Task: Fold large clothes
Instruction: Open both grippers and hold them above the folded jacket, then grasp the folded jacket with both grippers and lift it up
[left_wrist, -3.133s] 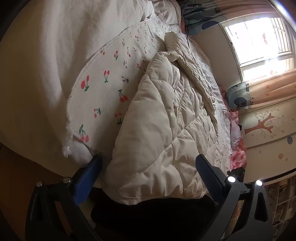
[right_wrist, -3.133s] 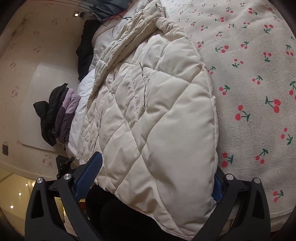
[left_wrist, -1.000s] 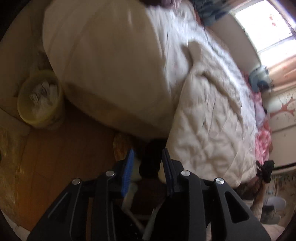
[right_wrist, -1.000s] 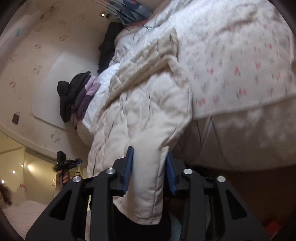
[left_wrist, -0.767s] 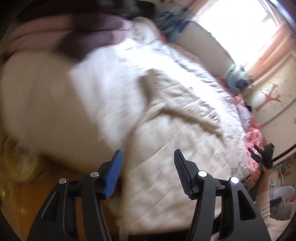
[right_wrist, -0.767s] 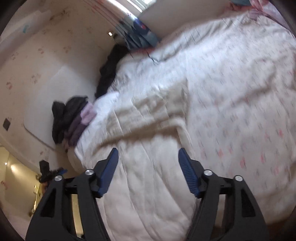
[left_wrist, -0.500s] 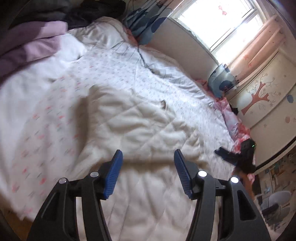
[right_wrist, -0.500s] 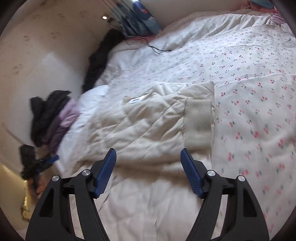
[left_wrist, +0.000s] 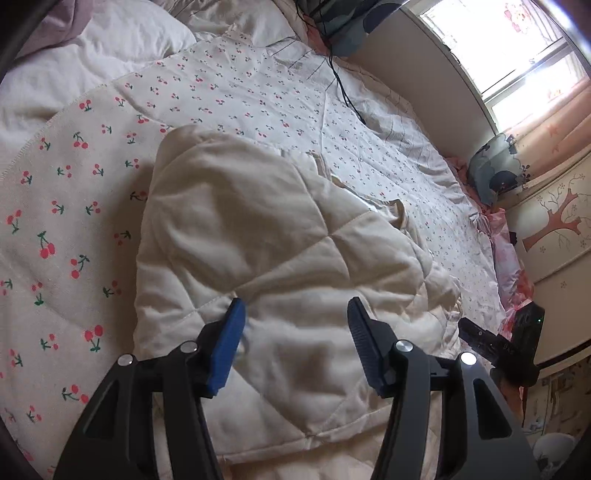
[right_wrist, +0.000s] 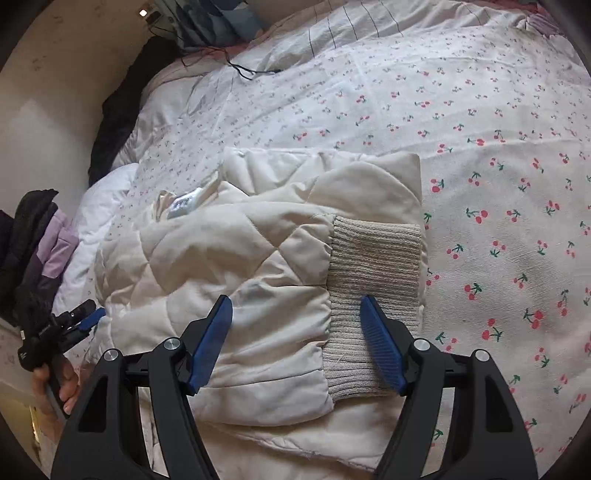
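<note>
1. the cream quilted jacket is laid folded on the cherry-print blanket, long side running left to right.
2. its ribbed cuff is seen nearer the right gripper.
3. the left gripper is held over the jacket's other end.
4. both jaws have just been opened; nothing is gripped.

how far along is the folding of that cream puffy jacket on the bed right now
Done: the cream jacket lies doubled over on the cherry-print bedspread, its ribbed cuff on top. In hand: nothing; the left tool and right tool have just opened and hover empty. Left: probably another fold and tidying.
</note>
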